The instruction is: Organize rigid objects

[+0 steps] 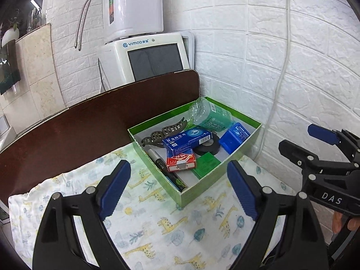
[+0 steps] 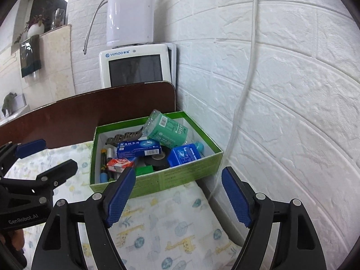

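A green cardboard box (image 1: 157, 164) (image 2: 180, 177) stands on a giraffe-print cloth (image 1: 157, 227) (image 2: 171, 231) in the wall corner. It holds a plastic bottle (image 1: 209, 114) (image 2: 167, 127), a long blue carton (image 1: 187, 139) (image 2: 138, 148), a blue square box (image 1: 234, 138) (image 2: 183, 156), a black tape roll (image 1: 208, 149) (image 2: 157, 159), a red-and-white pack (image 1: 181, 162) (image 2: 119, 164), a hair claw (image 1: 162, 133) (image 2: 122, 137), a green block (image 1: 205, 164) and pens (image 1: 166, 168) (image 2: 104, 166). My left gripper (image 1: 178, 189) (image 2: 47, 155) and right gripper (image 2: 178, 199) (image 1: 299, 139) are open and empty, just in front of the box.
A dark brown table top (image 1: 78, 123) (image 2: 90, 110) lies behind the cloth. A white water purifier (image 1: 148, 56) (image 2: 135, 67) stands behind it. A white brick wall (image 1: 281, 67) (image 2: 281, 112) with a hanging tube (image 1: 281, 76) (image 2: 243, 94) closes the right side.
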### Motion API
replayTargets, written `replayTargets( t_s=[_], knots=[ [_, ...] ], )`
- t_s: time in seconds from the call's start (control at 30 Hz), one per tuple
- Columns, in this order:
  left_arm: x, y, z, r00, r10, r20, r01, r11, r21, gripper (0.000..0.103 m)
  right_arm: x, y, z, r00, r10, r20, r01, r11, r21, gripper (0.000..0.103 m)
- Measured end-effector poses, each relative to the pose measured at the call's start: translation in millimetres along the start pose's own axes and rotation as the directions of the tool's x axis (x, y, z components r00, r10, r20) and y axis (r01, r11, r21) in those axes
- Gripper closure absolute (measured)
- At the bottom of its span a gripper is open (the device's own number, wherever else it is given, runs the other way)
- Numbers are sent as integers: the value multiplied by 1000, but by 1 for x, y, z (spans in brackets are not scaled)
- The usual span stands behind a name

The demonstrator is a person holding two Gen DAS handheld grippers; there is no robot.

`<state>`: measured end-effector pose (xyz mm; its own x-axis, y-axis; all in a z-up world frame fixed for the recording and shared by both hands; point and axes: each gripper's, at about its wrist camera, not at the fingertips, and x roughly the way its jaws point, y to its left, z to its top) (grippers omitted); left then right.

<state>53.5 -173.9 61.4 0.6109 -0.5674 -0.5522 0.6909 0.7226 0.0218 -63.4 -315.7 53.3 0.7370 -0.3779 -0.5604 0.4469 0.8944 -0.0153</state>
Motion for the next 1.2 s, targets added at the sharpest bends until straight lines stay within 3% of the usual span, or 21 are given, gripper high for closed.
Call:
replayTargets(
  t_s=[0.33,1.2],
  knots=[
    [-15,8,-4,1000,-7,23,8,1000,-14,16,-9,-2,-8,999,-36,-22,36,999,8,23],
    [-23,18,-8,999,-8,32,9,1000,-24,16,-6,8,-9,999,-34,-32,34,999,1,23]
  ],
)
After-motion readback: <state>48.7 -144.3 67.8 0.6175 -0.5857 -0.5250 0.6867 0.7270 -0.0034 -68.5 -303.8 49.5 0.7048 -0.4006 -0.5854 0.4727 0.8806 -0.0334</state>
